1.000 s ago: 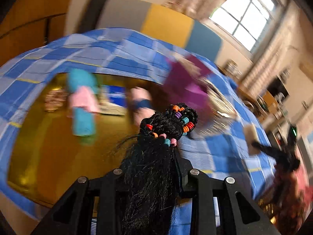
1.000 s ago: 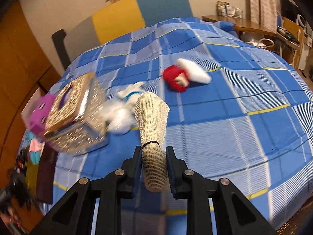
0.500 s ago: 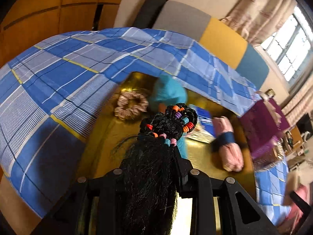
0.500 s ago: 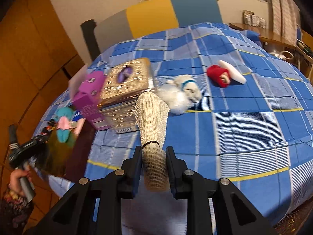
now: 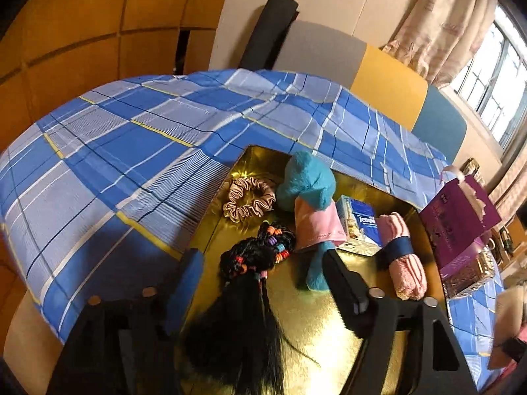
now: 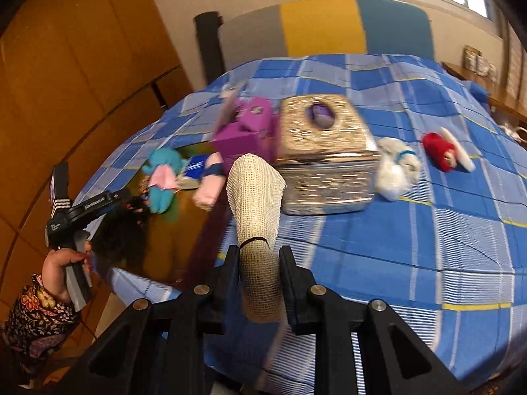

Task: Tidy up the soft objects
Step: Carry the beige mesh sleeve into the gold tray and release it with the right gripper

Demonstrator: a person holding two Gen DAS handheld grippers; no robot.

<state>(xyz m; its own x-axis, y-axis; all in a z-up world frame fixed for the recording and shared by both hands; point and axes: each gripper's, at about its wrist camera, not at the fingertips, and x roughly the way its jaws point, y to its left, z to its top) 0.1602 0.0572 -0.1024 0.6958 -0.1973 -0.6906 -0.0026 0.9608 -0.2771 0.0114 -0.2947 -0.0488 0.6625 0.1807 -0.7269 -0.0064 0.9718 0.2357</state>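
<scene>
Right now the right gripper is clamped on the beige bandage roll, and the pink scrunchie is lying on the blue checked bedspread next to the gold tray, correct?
Not quite. The right gripper is clamped on the beige bandage roll, but the pink scrunchie is not on the blue checked bedspread. It lies inside the gold tray, beside the teal plush toy, as the left wrist view shows.

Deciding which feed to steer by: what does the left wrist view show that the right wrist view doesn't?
Only the left wrist view: the pink scrunchie in the gold tray, and the left tool from behind, jaws opening around the beaded black hairpiece.

Only the right wrist view: the white plush, the red plush, the right tool shut on a beige mesh roll, and the hand holding the left tool.

Both: teal plush, pink towel roll, purple box, silver tissue box.
</scene>
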